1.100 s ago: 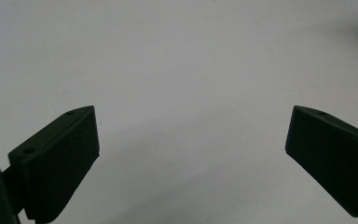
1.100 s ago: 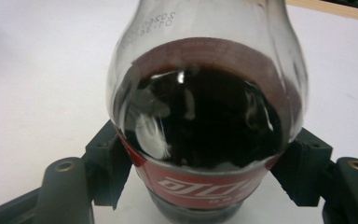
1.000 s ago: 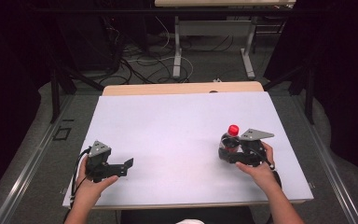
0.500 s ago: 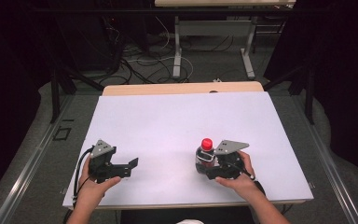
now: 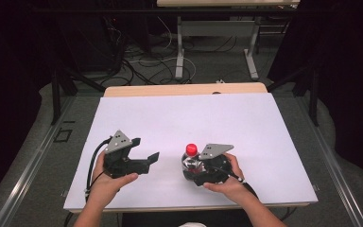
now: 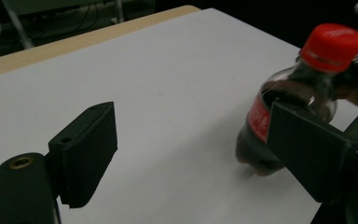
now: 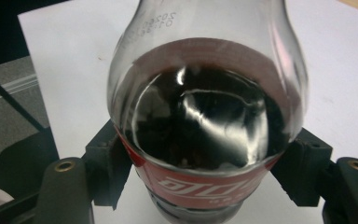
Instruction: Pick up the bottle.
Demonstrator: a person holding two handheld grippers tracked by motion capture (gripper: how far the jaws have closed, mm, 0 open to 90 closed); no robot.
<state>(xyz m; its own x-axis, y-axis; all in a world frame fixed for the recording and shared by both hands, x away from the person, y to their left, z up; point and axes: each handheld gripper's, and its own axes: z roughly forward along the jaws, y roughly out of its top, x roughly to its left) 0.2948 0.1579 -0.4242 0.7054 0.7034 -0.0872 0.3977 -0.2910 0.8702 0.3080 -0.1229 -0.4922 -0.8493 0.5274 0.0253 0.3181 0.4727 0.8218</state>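
Note:
A small cola bottle with a red cap, a red label and dark drink stands upright near the table's front middle. My right gripper is shut on its body. In the right gripper view the bottle bulges between the two black jaws, which press its label from both sides. My left gripper is open just left of the bottle with nothing in it. In the left gripper view the bottle stands behind the right-hand jaw, outside the gap, and the left gripper has bare table between its jaws.
The white table top has a wooden strip along its far edge. Beyond it stand desk legs and loose cables on the floor. A metal rail runs along the floor at the left.
My right gripper has carried the bottle left and toward the front edge, close to the left gripper. The left gripper has shifted slightly right and stayed open.

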